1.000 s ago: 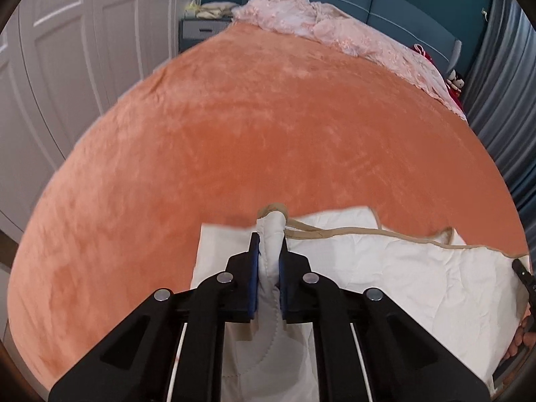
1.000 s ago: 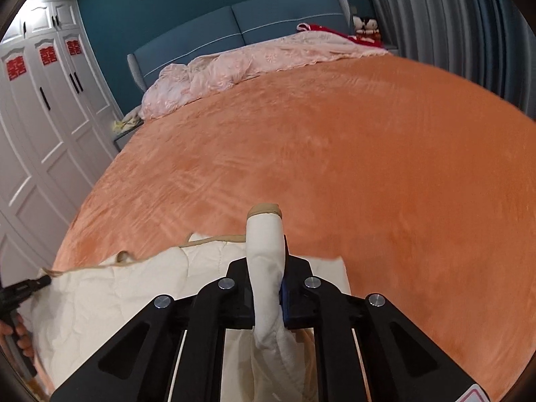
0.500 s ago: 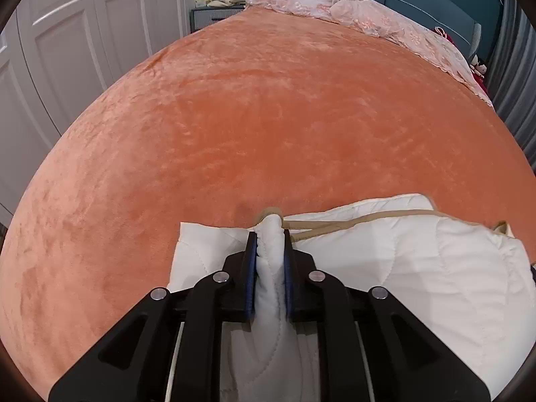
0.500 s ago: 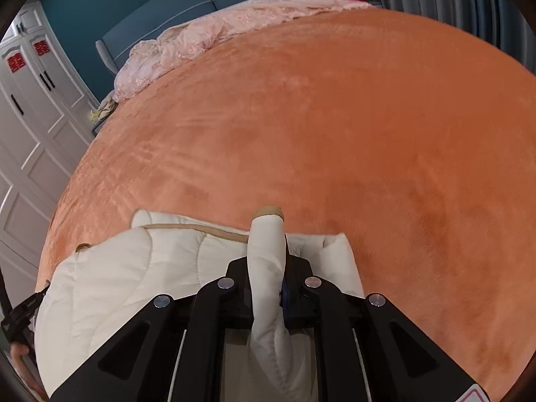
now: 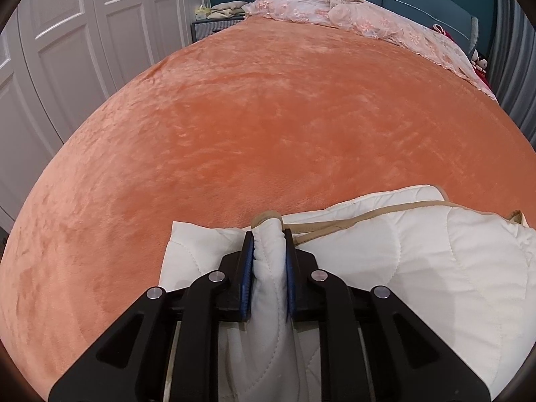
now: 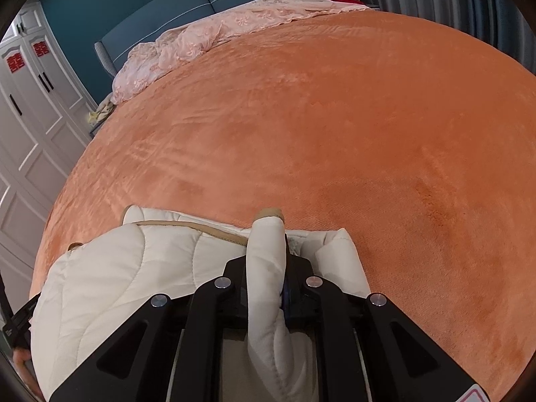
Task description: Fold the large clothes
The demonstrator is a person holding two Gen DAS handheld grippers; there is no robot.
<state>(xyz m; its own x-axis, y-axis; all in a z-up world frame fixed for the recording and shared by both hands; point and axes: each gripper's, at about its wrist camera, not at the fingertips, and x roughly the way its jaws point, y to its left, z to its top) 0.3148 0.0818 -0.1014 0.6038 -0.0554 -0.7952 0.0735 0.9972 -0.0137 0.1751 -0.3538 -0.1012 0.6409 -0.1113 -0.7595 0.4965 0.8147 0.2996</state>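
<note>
Gripping quilted white garment (image 5: 418, 268) corners with both tongs (image 5: 268, 238) (image 6: 266, 231) clamped; thick padding could slip out, skewing the fold.

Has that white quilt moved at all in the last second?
Yes. The white quilt, pinched by both grippers, has bunched up from a flat spread, its folded edge nearer the pink bedding at the headboard.

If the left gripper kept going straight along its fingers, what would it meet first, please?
Shut on the white quilt, the left gripper probably meets the orange bedspread first; depth is unclear.
</note>
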